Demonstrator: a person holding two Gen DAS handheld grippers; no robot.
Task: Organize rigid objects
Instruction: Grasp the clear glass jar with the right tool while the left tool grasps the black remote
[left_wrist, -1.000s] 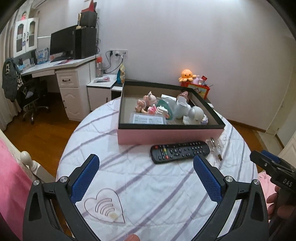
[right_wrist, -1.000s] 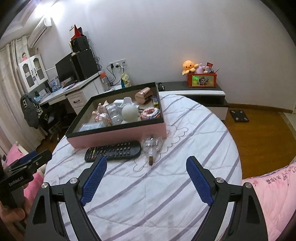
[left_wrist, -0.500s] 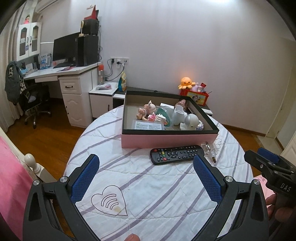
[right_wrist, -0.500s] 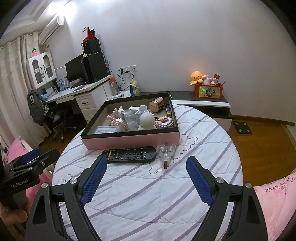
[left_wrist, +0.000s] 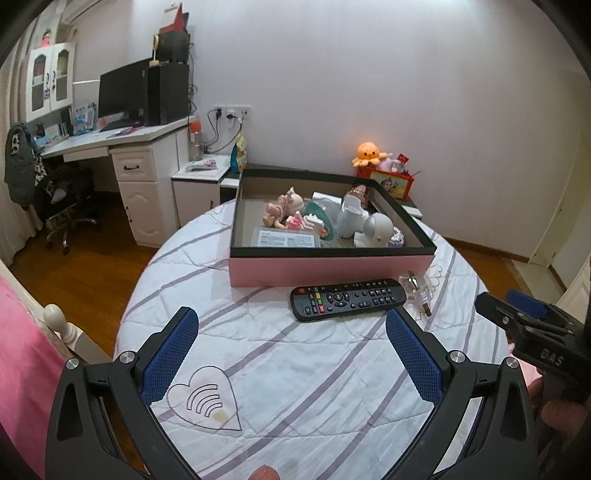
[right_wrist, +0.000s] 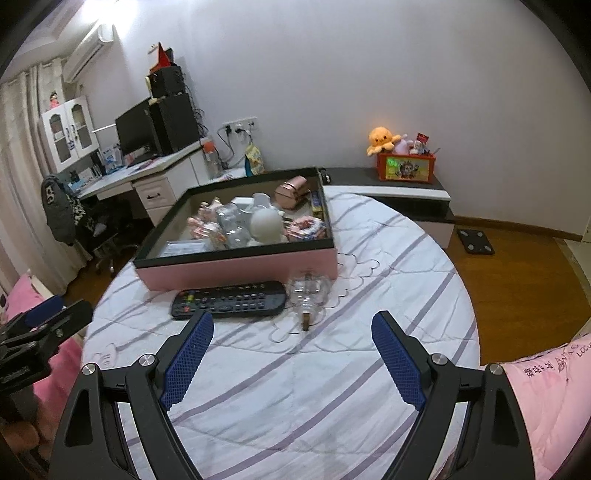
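Observation:
A black remote control (left_wrist: 347, 298) (right_wrist: 229, 300) lies on the round table in front of a pink box with a black rim (left_wrist: 328, 268) (right_wrist: 236, 266). A clear glass bottle (left_wrist: 416, 290) (right_wrist: 308, 293) lies just right of the remote. The box holds a doll (left_wrist: 284, 208), a white round object (right_wrist: 265, 224), a rose-gold case (right_wrist: 291, 187) and other small things. My left gripper (left_wrist: 291, 349) is open and empty, held back from the remote. My right gripper (right_wrist: 291, 350) is open and empty, a little short of the bottle.
The table wears a white cloth with purple stripes (left_wrist: 295, 369). A white desk with a monitor (left_wrist: 122, 92) and an office chair (left_wrist: 62, 206) stand at the left. A low cabinet bears a red toy box (right_wrist: 406, 166). Pink bedding (right_wrist: 546, 398) lies at the right.
Both grippers have drawn back and risen from the table, so the box, remote and bottle look smaller and farther. Both stayed open. Nothing on the table moved.

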